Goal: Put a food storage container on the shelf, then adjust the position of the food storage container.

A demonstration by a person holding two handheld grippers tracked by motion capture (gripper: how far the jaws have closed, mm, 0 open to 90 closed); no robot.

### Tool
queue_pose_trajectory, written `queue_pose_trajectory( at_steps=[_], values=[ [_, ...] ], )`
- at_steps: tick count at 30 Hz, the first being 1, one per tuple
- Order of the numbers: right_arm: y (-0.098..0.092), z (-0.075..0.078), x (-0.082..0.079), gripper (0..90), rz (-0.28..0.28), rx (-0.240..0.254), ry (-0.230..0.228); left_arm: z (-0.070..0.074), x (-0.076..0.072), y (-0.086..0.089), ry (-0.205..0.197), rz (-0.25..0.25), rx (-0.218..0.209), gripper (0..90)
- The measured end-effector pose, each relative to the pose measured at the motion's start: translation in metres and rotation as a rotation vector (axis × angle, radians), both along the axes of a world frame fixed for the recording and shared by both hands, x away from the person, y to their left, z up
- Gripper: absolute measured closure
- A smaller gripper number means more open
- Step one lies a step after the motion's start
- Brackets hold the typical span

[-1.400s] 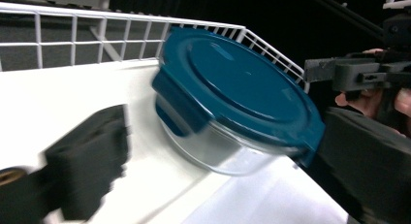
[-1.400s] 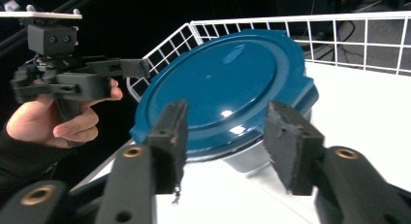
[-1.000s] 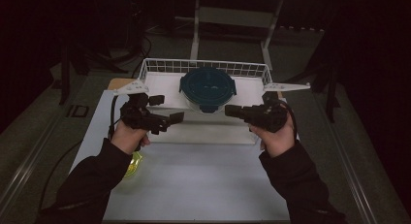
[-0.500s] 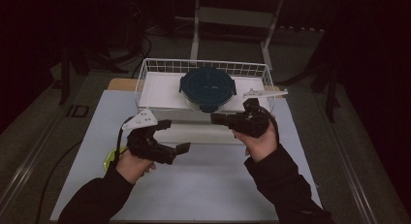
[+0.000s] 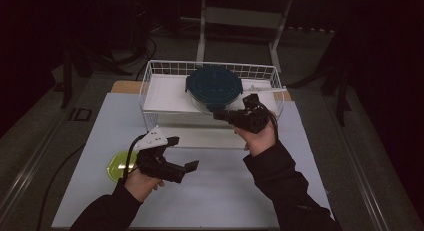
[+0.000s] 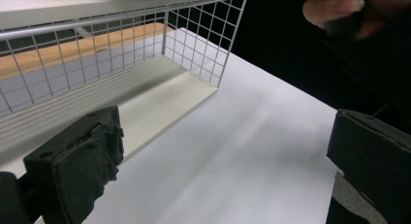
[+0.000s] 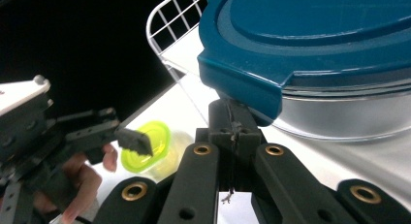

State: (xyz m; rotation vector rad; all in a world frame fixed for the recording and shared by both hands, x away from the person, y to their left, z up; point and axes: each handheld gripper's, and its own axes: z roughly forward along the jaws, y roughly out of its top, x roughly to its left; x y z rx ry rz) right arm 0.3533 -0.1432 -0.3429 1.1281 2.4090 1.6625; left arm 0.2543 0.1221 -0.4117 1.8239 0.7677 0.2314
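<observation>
A round clear container with a dark blue lid (image 5: 214,85) (image 7: 315,35) stands in a white wire basket (image 5: 150,73) at the back of the table. My right gripper (image 5: 217,114) (image 7: 232,118) is shut with nothing between its jaws, its tips just under the lid's near edge. My left gripper (image 5: 183,153) (image 6: 223,161) hangs over the white table in front of the basket. It is open wide and holds nothing, with the basket's corner (image 6: 121,44) ahead of it.
A small yellow-green lidded cup (image 5: 118,165) (image 7: 145,144) sits on the table by the left hand. The basket rests on a white tray (image 6: 160,103). The right hand (image 6: 334,10) shows at the top right of the left gripper view. Darkness surrounds the table.
The left hand has dropped and come back toward the near side, away from the basket. The right hand has moved left, bringing its shut jaws up to the blue-lidded container.
</observation>
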Motion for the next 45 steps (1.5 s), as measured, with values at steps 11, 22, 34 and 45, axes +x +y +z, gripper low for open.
queue_pose_trajectory(
  at_steps=[11, 22, 34, 45],
  values=[
    [0.000, 0.001, 0.017, 90.0, -0.051, -0.012, 0.003, -0.004, -0.002, -0.002, 0.000, -0.013, 0.009, 0.0],
    [0.000, -0.001, 0.018, 88.6, -0.052, -0.022, 0.000, -0.006, -0.003, -0.001, 0.007, -0.025, 0.006, 0.0],
    [-0.011, -0.010, -0.026, 49.4, 0.021, 0.007, -0.101, 0.001, -0.007, 0.013, -0.046, -0.041, -0.042, 0.0],
    [-0.050, -0.032, -0.067, 14.3, 0.026, 0.087, -0.191, 0.007, -0.014, 0.049, -0.026, -0.057, -0.024, 0.0]
  ],
)
